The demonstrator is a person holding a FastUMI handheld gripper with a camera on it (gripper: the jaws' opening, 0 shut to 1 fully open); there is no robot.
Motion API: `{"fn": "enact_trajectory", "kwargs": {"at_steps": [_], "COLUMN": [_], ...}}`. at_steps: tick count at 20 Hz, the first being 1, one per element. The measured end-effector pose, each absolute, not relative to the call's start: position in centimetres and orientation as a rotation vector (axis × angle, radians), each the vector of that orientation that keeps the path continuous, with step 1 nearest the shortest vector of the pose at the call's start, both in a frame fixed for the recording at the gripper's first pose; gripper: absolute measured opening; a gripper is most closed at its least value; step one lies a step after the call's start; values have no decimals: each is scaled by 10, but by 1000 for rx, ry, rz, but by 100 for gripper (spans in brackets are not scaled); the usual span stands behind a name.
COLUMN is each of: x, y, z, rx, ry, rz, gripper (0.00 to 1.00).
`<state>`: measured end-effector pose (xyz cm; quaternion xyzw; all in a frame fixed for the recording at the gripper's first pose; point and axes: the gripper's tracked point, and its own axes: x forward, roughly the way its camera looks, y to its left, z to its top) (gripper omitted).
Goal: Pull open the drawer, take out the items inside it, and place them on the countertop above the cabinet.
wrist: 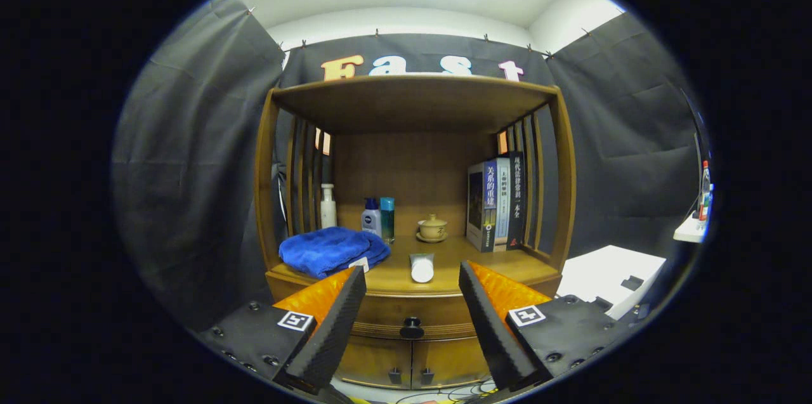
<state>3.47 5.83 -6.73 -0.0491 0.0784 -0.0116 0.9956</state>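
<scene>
In the gripper view, the gripper (412, 302) is facing the wooden cabinet (415, 201) with its fingers spread wide, holding and touching nothing. The drawer (412, 315) is sitting shut under the countertop (457, 264), its dark knob (412, 328) lying between the fingers and beyond their tips. To do this well, I judge the fingers should be centring on the knob, closing squarely, then pulling straight back. A blue towel (333, 250) and a white tube (422, 267) are lying on the countertop.
</scene>
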Motion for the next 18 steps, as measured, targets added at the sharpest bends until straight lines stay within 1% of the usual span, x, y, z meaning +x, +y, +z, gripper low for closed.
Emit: {"fn": "enact_trajectory", "kwargs": {"at_steps": [4,9,18], "x": [19,5,2], "y": [45,26,17], "z": [-27,6,3], "rx": [-105,-145,-114], "ry": [109,53,55], "rz": [-33,-59,-51], "gripper": [96,96,96]}}
